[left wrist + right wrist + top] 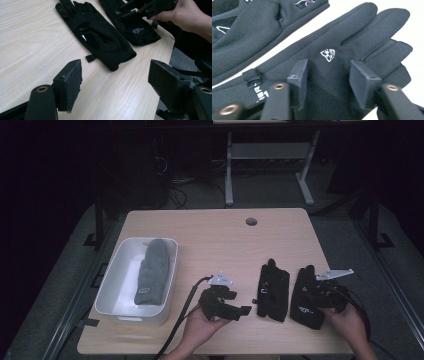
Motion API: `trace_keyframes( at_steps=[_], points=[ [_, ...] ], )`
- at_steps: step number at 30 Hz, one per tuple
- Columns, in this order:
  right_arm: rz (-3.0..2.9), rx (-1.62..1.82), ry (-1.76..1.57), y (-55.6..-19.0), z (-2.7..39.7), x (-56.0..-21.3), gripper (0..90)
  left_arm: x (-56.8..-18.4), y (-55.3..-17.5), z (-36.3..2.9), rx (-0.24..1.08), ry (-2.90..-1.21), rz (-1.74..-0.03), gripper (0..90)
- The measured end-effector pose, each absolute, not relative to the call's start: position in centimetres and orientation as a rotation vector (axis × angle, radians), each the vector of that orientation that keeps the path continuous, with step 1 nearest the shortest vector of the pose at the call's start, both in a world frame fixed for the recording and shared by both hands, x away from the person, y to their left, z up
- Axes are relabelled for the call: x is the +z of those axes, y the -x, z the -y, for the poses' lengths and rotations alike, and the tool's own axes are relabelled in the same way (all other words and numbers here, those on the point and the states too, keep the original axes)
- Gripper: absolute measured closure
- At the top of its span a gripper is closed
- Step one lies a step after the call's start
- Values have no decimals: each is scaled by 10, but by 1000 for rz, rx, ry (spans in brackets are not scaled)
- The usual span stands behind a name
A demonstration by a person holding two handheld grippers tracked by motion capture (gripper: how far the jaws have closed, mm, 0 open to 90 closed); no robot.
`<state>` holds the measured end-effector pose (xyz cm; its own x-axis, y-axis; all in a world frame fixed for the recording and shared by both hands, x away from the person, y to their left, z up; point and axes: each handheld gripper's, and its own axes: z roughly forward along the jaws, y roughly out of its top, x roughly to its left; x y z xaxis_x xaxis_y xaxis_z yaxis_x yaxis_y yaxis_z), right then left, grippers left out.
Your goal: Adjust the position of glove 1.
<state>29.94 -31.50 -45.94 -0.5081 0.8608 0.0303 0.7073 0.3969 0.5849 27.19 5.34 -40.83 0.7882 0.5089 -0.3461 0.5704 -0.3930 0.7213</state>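
Lying flat on the right half of the wooden table (210, 235) are two black gloves, side by side and just apart, fingers pointing to the far edge. The left glove (273, 292) rests with nothing on it; in the left gripper view its shiny palm patch (87, 37) faces up and a small tab sticks out near the cuff. The right glove (306, 300) carries a small white logo (328, 55) on its back.

The right gripper (328, 75), held in the person's right hand (350, 322) at the near right corner, sits low over the right glove. Its jaws stand apart, one on each side of the glove's back just near of the logo, with fabric between them but not pinched.

The left gripper (244, 310), held in the left hand (205, 325) near the table's front edge, points right toward the left glove. Its jaws are spread wide with only bare tabletop between them, well short of the glove.

At the left side of the table sits a white tub (112, 285) with a grey mitten (152, 275) lying lengthwise inside.
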Motion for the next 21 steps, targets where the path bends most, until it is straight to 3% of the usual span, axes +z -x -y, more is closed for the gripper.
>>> trace_keyframes(
  at_steps=[3, 5, 12, 21],
  points=[
    [-2396, 821, -1364, -297, 313, -459, 714, -409, -270, -55, -88, -2065, -802, 270],
    [-2399, 830, -1391, -296, 313, -458, 743, -409, -270, -55, -87, -2066, -802, 271],
    [-2399, 880, -1439, -298, 318, -456, 765, -408, -270, -57, -79, -2065, -801, 271],
    [-2373, 998, -1426, -297, 312, -423, 767, -408, -271, -56, -74, -2062, -806, 273]
  ],
)
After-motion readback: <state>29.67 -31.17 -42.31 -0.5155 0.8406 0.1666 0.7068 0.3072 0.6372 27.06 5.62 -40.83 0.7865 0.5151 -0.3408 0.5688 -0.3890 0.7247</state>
